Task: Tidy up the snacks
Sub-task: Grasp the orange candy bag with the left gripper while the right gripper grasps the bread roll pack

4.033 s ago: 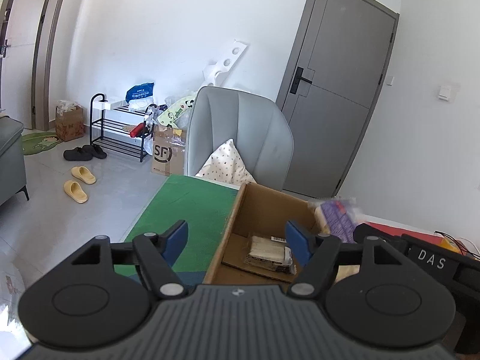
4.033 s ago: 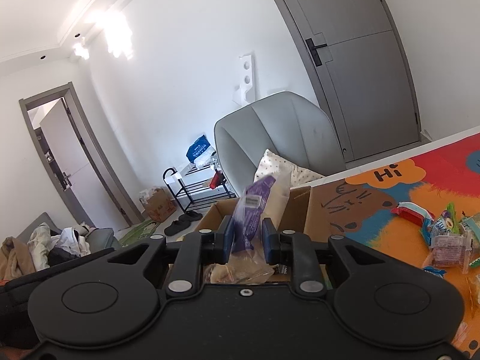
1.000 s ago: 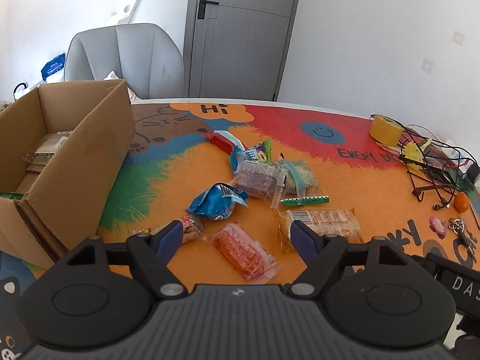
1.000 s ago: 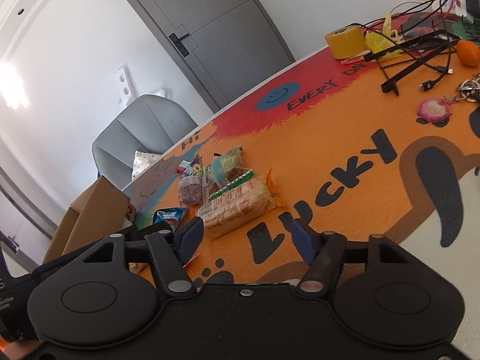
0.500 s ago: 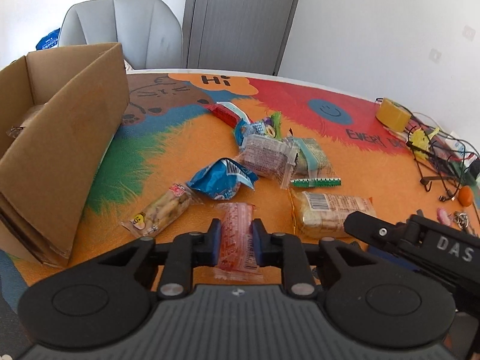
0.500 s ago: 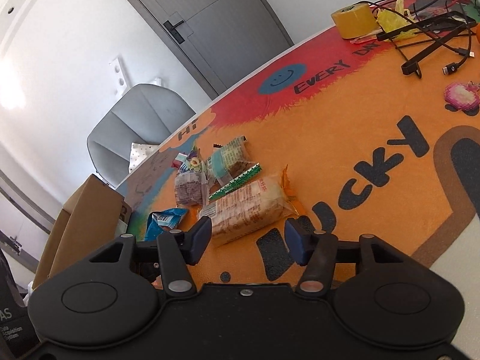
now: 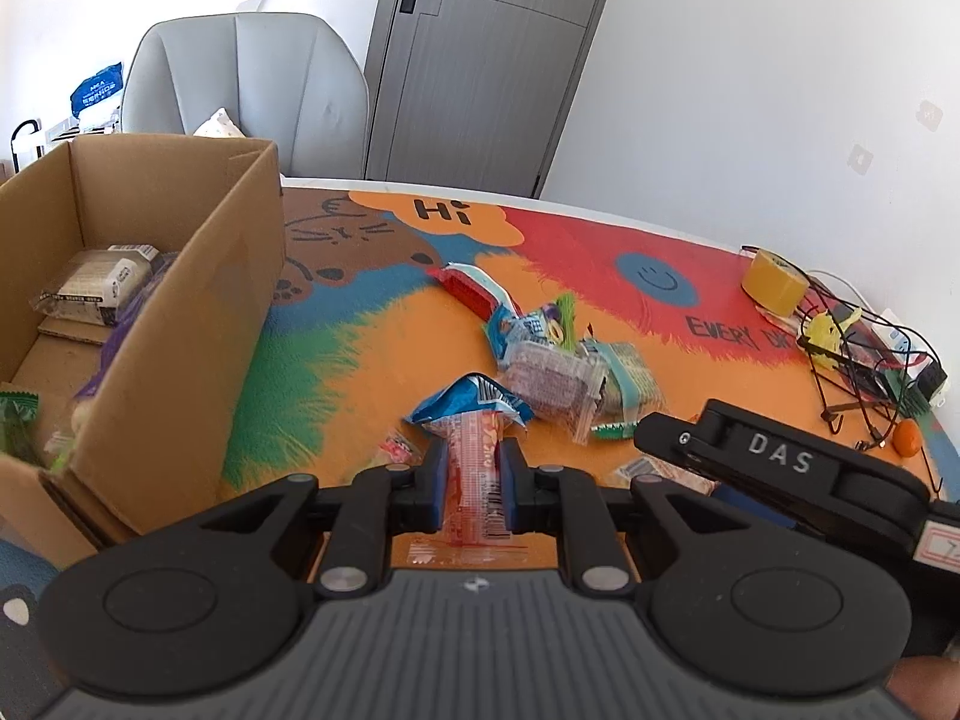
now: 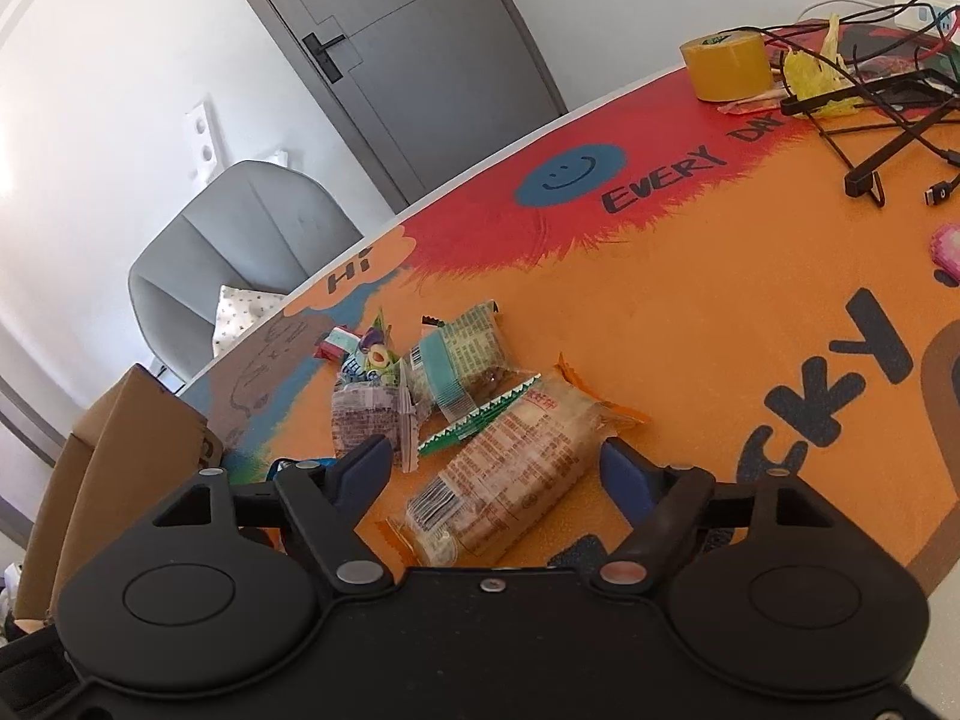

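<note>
My left gripper (image 7: 471,477) is shut on an orange-red snack packet (image 7: 474,468) and holds it above the colourful mat. An open cardboard box (image 7: 180,324) with several snacks inside stands to its left. My right gripper (image 8: 495,465) is open, its fingers on either side of a long cracker packet (image 8: 504,471) that lies on the mat. More snacks lie loose beyond: a blue packet (image 7: 474,399), a clear purple-print packet (image 8: 366,414), a teal-banded packet (image 8: 459,360) and a red bar (image 7: 465,288).
A roll of yellow tape (image 8: 726,66) and tangled black cables (image 8: 870,114) lie at the far right of the table. A small orange ball (image 7: 906,438) lies near them. A grey chair (image 7: 240,90) stands behind the table, before a grey door (image 7: 480,60).
My left gripper closed on the orange-red packet and has lifted it off the mat. My right gripper moved down and forward until its open fingers straddle the cracker packet.
</note>
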`<act>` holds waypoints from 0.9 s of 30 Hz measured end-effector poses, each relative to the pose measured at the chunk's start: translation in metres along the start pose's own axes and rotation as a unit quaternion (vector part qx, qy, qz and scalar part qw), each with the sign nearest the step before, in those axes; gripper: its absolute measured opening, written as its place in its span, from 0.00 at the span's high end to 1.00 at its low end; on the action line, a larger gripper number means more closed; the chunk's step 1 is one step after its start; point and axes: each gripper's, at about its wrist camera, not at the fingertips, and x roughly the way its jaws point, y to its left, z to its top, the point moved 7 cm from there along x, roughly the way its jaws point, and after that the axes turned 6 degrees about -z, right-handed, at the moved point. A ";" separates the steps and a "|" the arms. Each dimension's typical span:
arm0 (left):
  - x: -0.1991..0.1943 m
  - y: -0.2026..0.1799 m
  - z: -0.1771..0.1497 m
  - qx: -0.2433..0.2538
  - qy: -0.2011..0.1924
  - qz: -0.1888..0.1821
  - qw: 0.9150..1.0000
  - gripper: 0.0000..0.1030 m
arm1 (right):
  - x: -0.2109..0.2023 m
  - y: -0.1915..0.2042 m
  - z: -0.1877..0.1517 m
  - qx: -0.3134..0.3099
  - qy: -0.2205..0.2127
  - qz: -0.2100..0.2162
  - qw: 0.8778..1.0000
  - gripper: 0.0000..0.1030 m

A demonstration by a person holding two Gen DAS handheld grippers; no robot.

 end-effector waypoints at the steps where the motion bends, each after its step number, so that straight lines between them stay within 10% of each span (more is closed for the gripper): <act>1: 0.000 0.002 0.001 -0.002 0.000 0.000 1.000 0.84 | 0.002 0.002 0.001 -0.003 -0.001 -0.007 1.000 0.23; 27: -0.003 0.000 -0.015 -0.011 0.007 -0.017 1.000 0.84 | -0.019 -0.015 -0.013 -0.052 -0.039 -0.093 0.994 0.46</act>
